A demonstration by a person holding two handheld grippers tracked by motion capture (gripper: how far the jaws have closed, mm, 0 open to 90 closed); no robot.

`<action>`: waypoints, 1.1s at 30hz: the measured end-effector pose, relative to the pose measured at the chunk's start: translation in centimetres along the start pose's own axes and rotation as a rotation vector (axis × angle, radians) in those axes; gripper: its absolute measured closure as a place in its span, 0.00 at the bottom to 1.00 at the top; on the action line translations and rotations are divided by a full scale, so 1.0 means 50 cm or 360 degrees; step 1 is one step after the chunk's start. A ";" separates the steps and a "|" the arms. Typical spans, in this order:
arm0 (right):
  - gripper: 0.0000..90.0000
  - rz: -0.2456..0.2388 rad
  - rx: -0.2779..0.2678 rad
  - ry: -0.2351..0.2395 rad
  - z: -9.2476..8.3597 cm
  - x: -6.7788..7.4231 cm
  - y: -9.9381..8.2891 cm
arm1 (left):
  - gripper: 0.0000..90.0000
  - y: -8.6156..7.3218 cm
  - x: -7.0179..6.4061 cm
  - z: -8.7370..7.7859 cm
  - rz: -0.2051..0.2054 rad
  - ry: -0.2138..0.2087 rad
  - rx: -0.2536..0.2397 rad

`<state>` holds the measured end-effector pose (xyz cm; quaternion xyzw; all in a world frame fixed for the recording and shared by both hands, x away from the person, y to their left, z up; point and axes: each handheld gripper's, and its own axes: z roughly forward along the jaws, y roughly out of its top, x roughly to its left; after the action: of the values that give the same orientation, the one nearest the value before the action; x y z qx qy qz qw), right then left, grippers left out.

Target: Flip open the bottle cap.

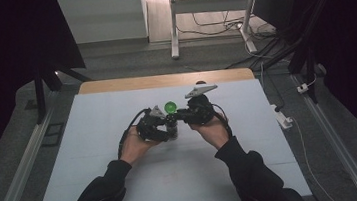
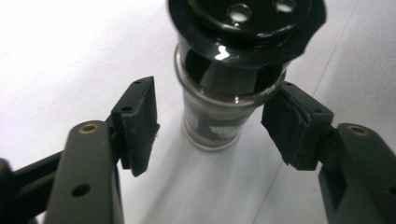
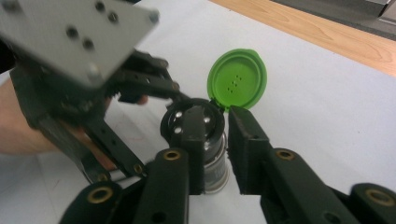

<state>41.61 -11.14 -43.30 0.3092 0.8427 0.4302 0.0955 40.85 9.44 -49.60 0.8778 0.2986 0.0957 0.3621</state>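
A small glass spice jar (image 1: 172, 127) stands on the white mat, its black shaker cap (image 2: 243, 28) showing holes and its green flip lid (image 3: 237, 79) hinged up and open. My left gripper (image 2: 215, 123) straddles the jar's glass body from the left. Its jaws stand apart and the left pad (image 2: 137, 123) is clear of the glass, while the right pad (image 2: 294, 126) sits close by the collar. My right gripper (image 3: 215, 122) reaches in from the right at cap height (image 1: 182, 115), jaws either side of the cap with a gap showing on the right.
The white mat (image 1: 184, 175) covers a wooden table whose bare edge (image 1: 164, 80) shows at the back. Both of the person's forearms come in from the bottom. The left gripper's grey plate (image 3: 70, 32) looms close in the right gripper view.
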 end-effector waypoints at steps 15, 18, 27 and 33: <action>0.50 -0.0044 0.0029 0.0027 -0.031 0.011 -0.033 | 0.24 -0.019 -0.003 -0.057 -0.0147 -0.0157 0.0006; 0.44 -0.0015 0.0012 0.0055 -0.037 0.012 -0.040 | 0.21 -0.022 -0.009 -0.071 -0.0144 -0.0166 0.0003; 0.26 0.0053 0.0000 0.0085 -0.061 0.017 -0.056 | 0.08 -0.047 -0.021 -0.116 -0.0205 -0.0152 -0.0014; 0.16 0.0056 0.0012 0.0100 -0.080 0.024 -0.066 | 0.05 -0.068 -0.035 -0.150 -0.0216 -0.0161 -0.0031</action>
<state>37.48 -14.53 -43.30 0.3106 0.8414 0.4381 0.0602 35.03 14.63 -46.48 0.8557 0.3377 0.0294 0.3909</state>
